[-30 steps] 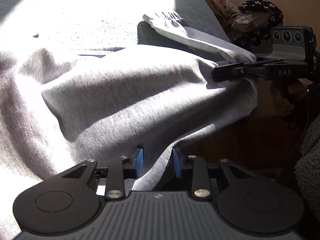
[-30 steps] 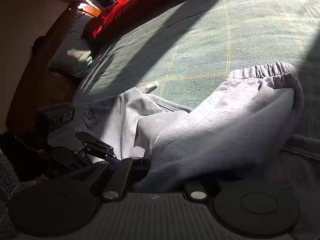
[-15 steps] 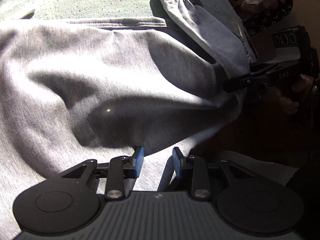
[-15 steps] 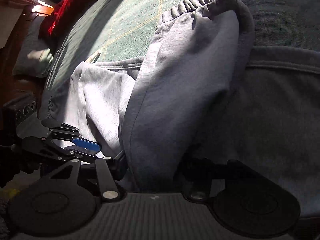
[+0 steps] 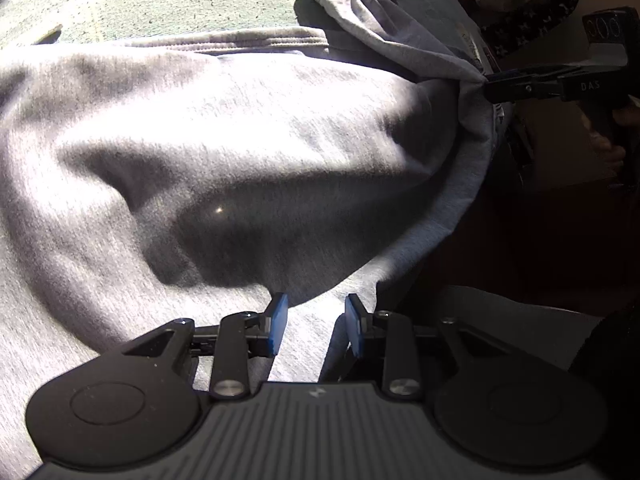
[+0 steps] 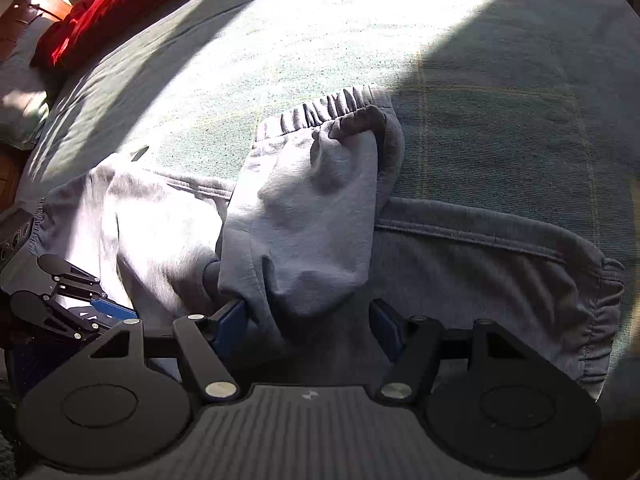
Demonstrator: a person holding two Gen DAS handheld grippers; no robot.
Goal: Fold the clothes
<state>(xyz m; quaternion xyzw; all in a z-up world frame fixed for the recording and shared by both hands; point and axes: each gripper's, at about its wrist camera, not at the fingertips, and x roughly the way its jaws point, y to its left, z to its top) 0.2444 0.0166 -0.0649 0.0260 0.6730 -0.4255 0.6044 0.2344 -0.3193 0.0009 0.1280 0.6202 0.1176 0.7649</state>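
You have the grey cotton sweatpants (image 6: 312, 216) lying on the green checked bed cover (image 6: 360, 40), close to the near edge of the bed. Beyond the garment the cover is wide and free, partly in strong sun. To the near side, past the edge, it drops into dark shadow.

One leg with an elastic cuff (image 6: 332, 108) is laid back over the rest of the garment. A second gathered cuff (image 6: 600, 320) lies at the right edge of the right wrist view.

Your left hand-held gripper (image 5: 314, 330) stands narrow, its blue pads (image 5: 276, 324) on both sides of a fold of grey cloth (whether they press on it, I cannot tell). Your right hand-held gripper (image 6: 308, 328) is opening now, with the folded leg between the fingers. The left blue pad touches the cloth, the right one stands apart from it.

Around the bed you see a red cloth (image 6: 100, 12) and a grey-green pillow (image 6: 20, 96) at the far left, and a dark star-patterned fabric (image 5: 532, 12) beside the bed in the left wrist view. None of them lies in your way.

Compared with one second ago, your right hand-held gripper has let go its tight grip. The leg, before stretched out towards the right, now lies doubled over the middle.
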